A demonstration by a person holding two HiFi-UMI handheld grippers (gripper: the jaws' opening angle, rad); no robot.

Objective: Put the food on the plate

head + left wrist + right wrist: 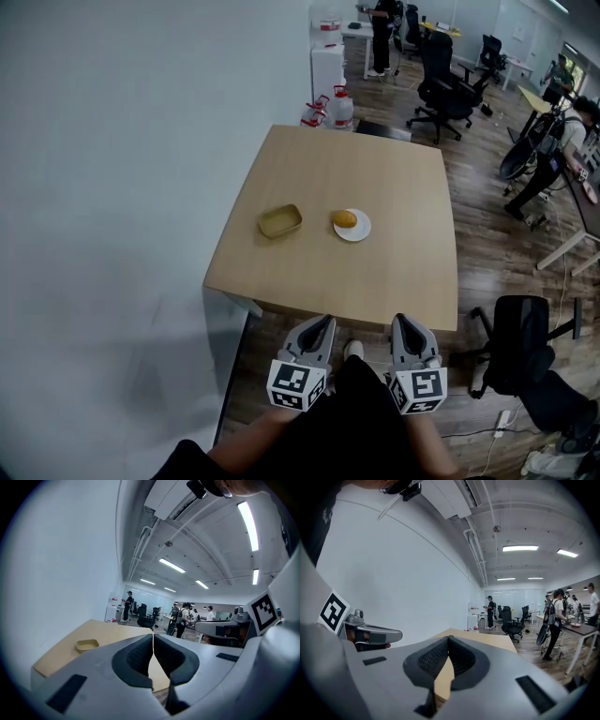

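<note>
An orange-brown piece of food (pixel 345 219) lies on a small white plate (pixel 361 231) near the middle of the wooden table (pixel 394 272). Left of it sits an empty shallow yellow tray (pixel 279 221), also seen in the left gripper view (pixel 87 644). My left gripper (pixel 324 323) and right gripper (pixel 401 322) are held low, just short of the table's near edge. Both are shut with nothing between their jaws. The right gripper view shows only its closed jaws (pixel 448 638) and the far part of the table.
A white wall runs along the table's left side. Water jugs (pixel 340 106) stand beyond the far edge. Black office chairs (pixel 443 84) are at the back, and another chair (pixel 521 344) is close on my right. People stand near desks far off.
</note>
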